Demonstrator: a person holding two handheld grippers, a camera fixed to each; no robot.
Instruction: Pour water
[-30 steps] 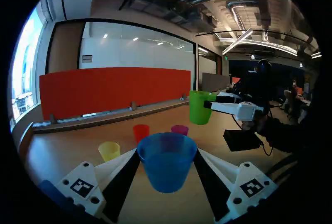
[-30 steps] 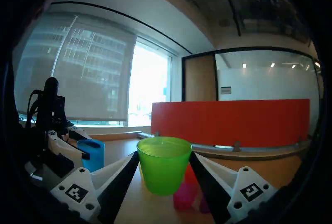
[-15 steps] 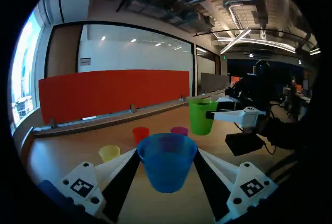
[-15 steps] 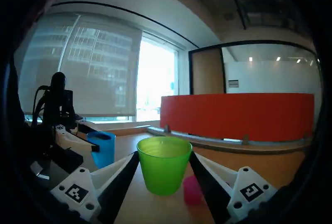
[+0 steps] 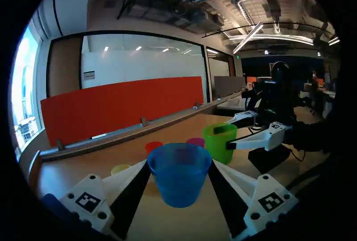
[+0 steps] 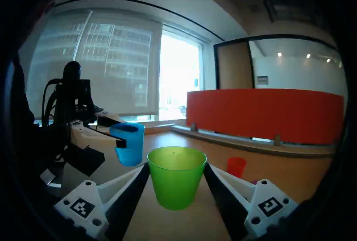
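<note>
A long wooden bench carries everything, with an orange-red panel standing along its far edge and, in the right gripper view, a bright window at 12 o'clock

The left tool is clamped on a blue cup: in the left gripper view both fingers press its sides, and the cup sits upright between them at the middle of the view. Its lower part looks darker than its rim, which may be water, though I cannot tell for sure

The right tool is clamped on a green cup in the same way, with a finger on each side and the cup upright

Seen from the left gripper view, the green cup is at 2 o'clock from the blue cup, near it but apart, with the hand that holds that tool farther out at 3 o'clock. Seen from the right gripper view, the blue cup is at 10 o'clock from the green one, clear of the bench

Three small cups stand on the bench beyond the blue cup: a red cup at 11 o'clock, a purple cup at 1 o'clock just beside the green cup, and a yellow cup at 9 o'clock, partly hidden by a finger
</note>
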